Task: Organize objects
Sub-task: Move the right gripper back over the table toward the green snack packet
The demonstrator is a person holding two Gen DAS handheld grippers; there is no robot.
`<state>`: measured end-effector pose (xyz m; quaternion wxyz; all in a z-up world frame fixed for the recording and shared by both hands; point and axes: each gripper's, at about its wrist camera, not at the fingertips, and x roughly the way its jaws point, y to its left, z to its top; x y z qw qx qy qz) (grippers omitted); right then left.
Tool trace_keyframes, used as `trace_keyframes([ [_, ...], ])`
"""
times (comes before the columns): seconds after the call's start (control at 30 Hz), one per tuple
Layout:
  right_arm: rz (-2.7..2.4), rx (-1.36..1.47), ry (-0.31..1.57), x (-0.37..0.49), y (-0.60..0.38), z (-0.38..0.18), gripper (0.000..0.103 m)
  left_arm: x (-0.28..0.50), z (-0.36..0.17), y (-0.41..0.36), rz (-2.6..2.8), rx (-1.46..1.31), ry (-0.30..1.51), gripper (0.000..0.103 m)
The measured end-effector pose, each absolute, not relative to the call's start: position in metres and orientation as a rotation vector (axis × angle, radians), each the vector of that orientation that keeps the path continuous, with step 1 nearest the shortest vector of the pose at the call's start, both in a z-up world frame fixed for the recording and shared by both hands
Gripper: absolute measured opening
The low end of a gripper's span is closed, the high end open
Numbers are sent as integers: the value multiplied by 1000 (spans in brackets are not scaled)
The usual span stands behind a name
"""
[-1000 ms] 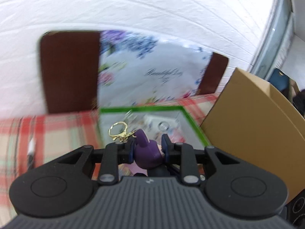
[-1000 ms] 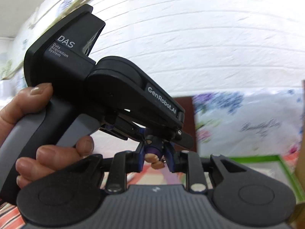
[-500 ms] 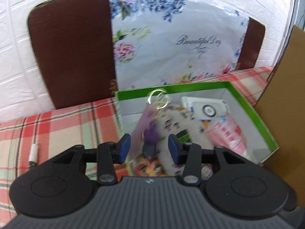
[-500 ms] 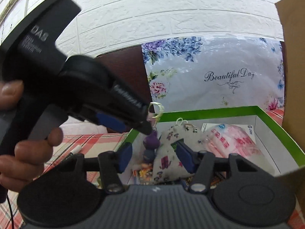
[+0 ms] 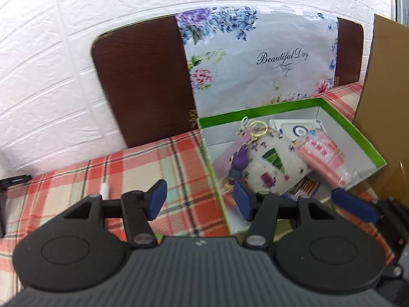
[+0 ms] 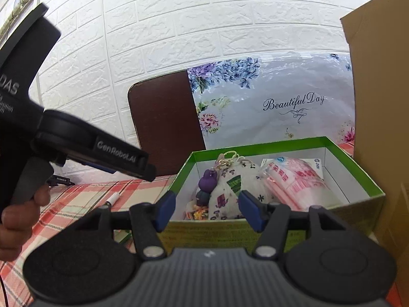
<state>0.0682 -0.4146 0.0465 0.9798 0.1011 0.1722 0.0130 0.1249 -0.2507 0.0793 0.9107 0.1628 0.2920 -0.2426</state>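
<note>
Your left gripper is spread wide with nothing between its blue pads, hovering over the plaid tabletop just short of the green box; its right pad overlaps the box's near-left corner in the view. Just beyond that pad, inside the box, lies the purple bunny keychain with its gold clasp pointing away from you, resting against the left side of a white printed pouch. Farther right in the box sits a pink packet, and behind it a white card with a round mark. Your right gripper is likewise wide open and holds nothing, hanging just before the box's near wall, with the keychain and pouch showing between its pads. To its left your hand holds the left gripper's handle. Past the box stand a floral bag, a brown board and the white brick wall; a cardboard panel rises at the right. A small white cap lies on the cloth to the left.
</note>
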Motion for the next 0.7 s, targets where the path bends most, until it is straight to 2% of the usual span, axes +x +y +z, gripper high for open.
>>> trace_keyframes([
  [0.5,110,116,327,37,-367,66,61,90,69,-176,-433,261,660,62],
  [0.7,176,51,375,35,-334,58,61,75,45,-121,-404,193,777,74],
])
